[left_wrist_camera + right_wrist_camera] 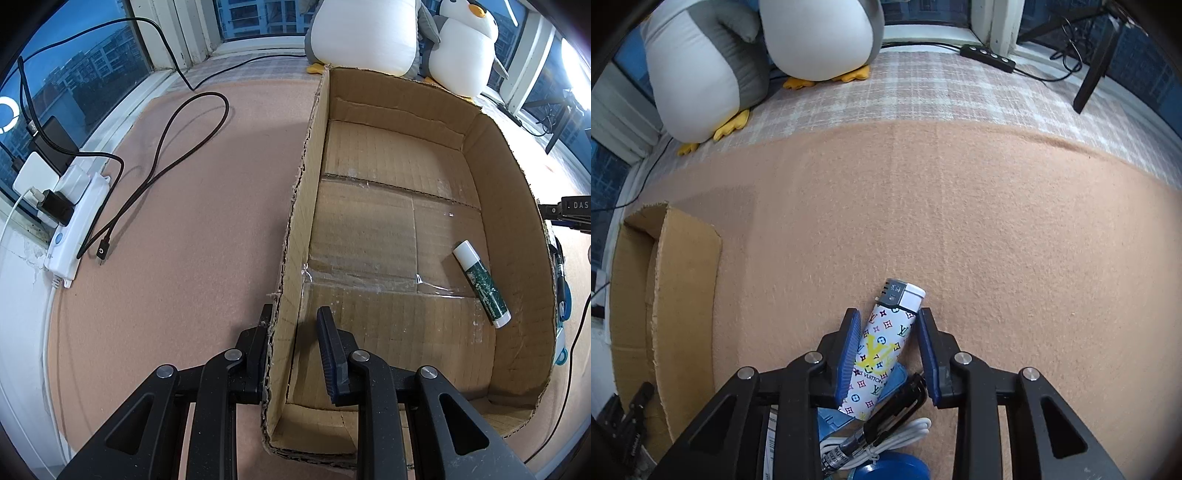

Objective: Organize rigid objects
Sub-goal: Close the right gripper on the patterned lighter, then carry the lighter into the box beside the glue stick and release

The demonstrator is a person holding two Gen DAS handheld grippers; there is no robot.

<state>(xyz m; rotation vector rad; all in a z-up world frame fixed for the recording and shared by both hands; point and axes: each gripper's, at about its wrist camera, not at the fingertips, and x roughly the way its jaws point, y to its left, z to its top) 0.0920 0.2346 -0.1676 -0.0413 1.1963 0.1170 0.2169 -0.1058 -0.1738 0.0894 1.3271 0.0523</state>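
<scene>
Now L gripper (293, 325) pinches box wall (291, 258); R gripper (888, 321) brackets lighter (882, 343), pads seemingly not yet pressing.

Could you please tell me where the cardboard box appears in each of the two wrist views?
Left wrist: the box fills the centre and right, open top toward the camera, its left wall between the left gripper's fingers.
Right wrist: the box shows only at the left edge, one corner and wall.
Shared landmark: the penguin plushes at the top of both.

Two plush penguins (399, 33) by the window, power strip (79, 221), looped black cable (162, 162)
</scene>
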